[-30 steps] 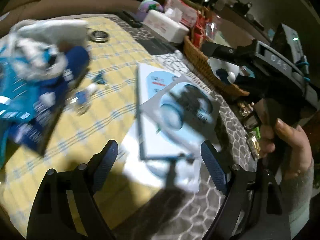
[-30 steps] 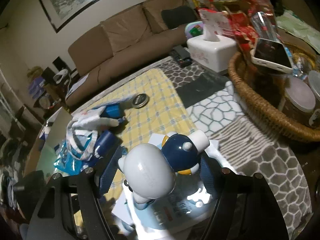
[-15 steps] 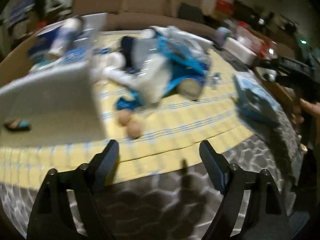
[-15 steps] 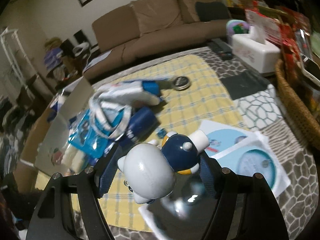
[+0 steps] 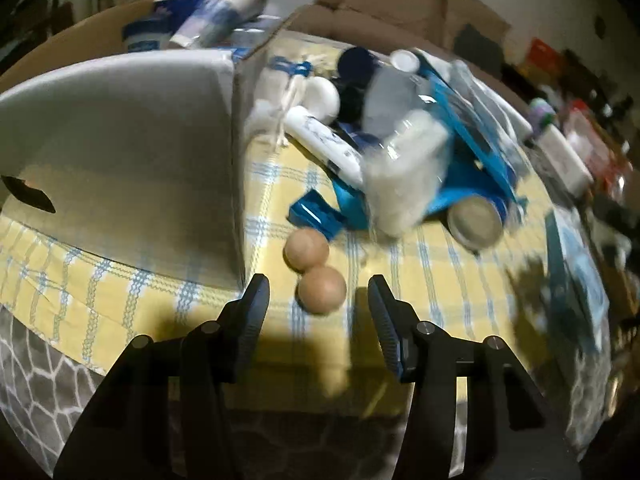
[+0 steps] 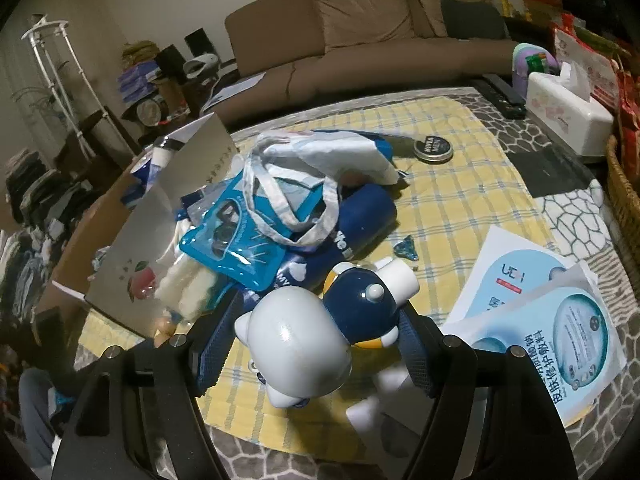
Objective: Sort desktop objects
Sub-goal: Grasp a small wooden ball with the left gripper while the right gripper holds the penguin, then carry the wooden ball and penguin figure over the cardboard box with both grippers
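Note:
My right gripper (image 6: 316,344) is shut on a white and navy toy figure (image 6: 320,328) and holds it above the yellow checked cloth (image 6: 460,208). My left gripper (image 5: 318,312) is open and empty, its fingers either side of the nearer of two tan wooden balls (image 5: 322,290) on the cloth (image 5: 400,280). A heap of blue pouches, a white tote bag and a navy bottle (image 6: 288,208) lies mid-cloth; it also shows in the left wrist view (image 5: 404,136). An open cardboard box (image 5: 120,152) stands at the left.
Face-mask sachets (image 6: 552,312) lie at the right. A round tin (image 6: 433,149), a tissue box (image 6: 568,116) and a wicker basket's rim (image 6: 624,184) stand at the far right. A sofa (image 6: 360,32) is behind the table.
My left gripper has swung left from the sachets to the cardboard box and closed in on the two wooden balls. The right gripper has swung left, still holding the toy.

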Demonstrator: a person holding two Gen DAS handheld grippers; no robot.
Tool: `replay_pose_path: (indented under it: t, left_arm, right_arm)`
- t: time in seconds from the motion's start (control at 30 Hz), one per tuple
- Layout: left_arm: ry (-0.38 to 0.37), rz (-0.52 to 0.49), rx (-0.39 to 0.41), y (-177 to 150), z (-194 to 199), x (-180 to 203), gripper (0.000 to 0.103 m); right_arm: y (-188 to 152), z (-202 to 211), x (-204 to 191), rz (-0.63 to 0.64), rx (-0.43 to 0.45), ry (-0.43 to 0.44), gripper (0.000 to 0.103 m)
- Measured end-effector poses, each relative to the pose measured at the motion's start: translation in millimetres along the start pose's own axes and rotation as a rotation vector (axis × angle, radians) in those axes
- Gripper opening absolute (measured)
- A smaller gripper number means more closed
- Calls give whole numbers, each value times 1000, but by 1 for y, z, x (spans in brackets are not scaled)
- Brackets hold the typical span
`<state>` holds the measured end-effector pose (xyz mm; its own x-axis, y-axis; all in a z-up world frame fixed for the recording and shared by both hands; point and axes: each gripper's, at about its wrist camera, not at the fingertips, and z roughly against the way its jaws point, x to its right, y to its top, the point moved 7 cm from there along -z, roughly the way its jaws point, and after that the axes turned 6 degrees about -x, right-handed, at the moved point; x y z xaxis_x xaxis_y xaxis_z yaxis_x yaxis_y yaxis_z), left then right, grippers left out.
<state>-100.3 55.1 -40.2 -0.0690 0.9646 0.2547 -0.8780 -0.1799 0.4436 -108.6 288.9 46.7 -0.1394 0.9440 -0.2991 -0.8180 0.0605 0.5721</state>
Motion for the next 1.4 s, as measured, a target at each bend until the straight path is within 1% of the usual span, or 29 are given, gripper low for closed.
replay_pose_path:
  t: [0.03, 0.07, 0.1, 0.17, 0.23, 0.3, 0.37, 0.47, 0.53, 0.6, 0.67, 0.77, 0.87, 0.9, 0.93, 1.0, 1.17, 1.3, 1.4]
  left_arm:
    - [-22, 18, -6, 2, -2, 0, 47]
    - [-43, 26, -9, 4, -3, -1, 41]
    - [-48, 22, -19, 5, -5, -2, 21]
    - [-74, 3, -26, 5, -6, -5, 22]
    - [-65, -45, -26, 0, -4, -8, 22]
    - [-73, -78, -25, -6, 1, -10, 22]
    - [-59, -139, -30, -14, 6, -11, 22]
    - [-75, -181, -34, -16, 23, -8, 22]
    - [-91, -207, -18, -16, 41, -9, 22]
    - [-124, -222, 7, -11, 62, -9, 22]
    - [-148, -232, 39, -2, 84, -12, 22]
    - [-181, -213, 85, 23, 118, -30, 22]
    - [-179, -191, 143, 61, 145, -56, 22]
    - [-173, -186, 152, 71, 149, -64, 22]
    - [-171, -180, 155, 82, 152, -73, 22]
    - [-159, -172, 153, 104, 152, -92, 22]
    - [-109, -151, 123, 132, 131, -133, 22]
    - [-78, -150, 92, 146, 107, -157, 22]
    - [-77, -132, 87, 152, 99, -168, 23]
  right_arm:
    - [0, 0, 0, -2, 0, 5, 75]
    - [0, 0, 0, -4, -1, 10, 75]
    - [0, 0, -1, -4, -4, 14, 75]
    - [0, -3, -3, 4, -12, 19, 75]
    - [-1, -3, -6, 19, -16, 20, 75]
    - [0, -4, -9, 36, -17, 21, 75]
    - [-1, -3, -12, 46, -16, 25, 75]
    - [-1, -2, -22, 78, -13, 33, 75]
    - [-1, 0, -32, 112, -8, 36, 75]
    - [1, 5, -47, 142, 5, 56, 75]
    - [3, 10, -65, 163, 22, 85, 75]
    - [7, 14, -103, 214, 31, 122, 75]
    - [14, 10, -149, 278, 25, 158, 75]
    - [17, 8, -162, 292, 23, 167, 75]
    - [22, 2, -183, 311, 18, 181, 75]
    - [29, -9, -213, 339, 2, 204, 75]
    - [42, -55, -278, 390, -76, 234, 75]
    - [43, -99, -317, 440, -140, 225, 75]
    - [40, -127, -330, 450, -185, 216, 75]
